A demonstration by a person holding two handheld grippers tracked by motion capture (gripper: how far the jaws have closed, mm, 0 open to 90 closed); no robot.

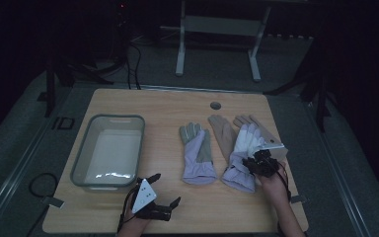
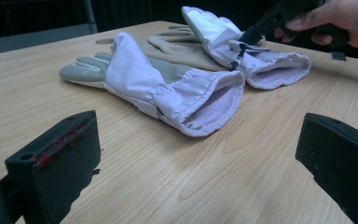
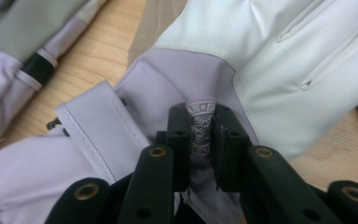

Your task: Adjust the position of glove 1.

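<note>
Nearest the camera in the high view, the left gripper (image 1: 164, 189) hovers over the wooden table (image 1: 153, 106) with its jaws spread wide and nothing between them, just in front of the clear plastic bin (image 1: 109, 148). Right of the bin lies a lilac glove (image 1: 197, 154) with a grey palm, flat, cuff toward the person. Farther right of the bin, the right gripper (image 3: 200, 135) has its jaws pinched narrow on a fold of fabric at the wrist of the second lilac glove (image 1: 244, 153), which rests partly on a tan glove (image 1: 223, 133). The glove looks light, soft and limp, likely to sag and drape when lifted; the gathered cuff or wrist strap seems the surest place to hold.
</note>
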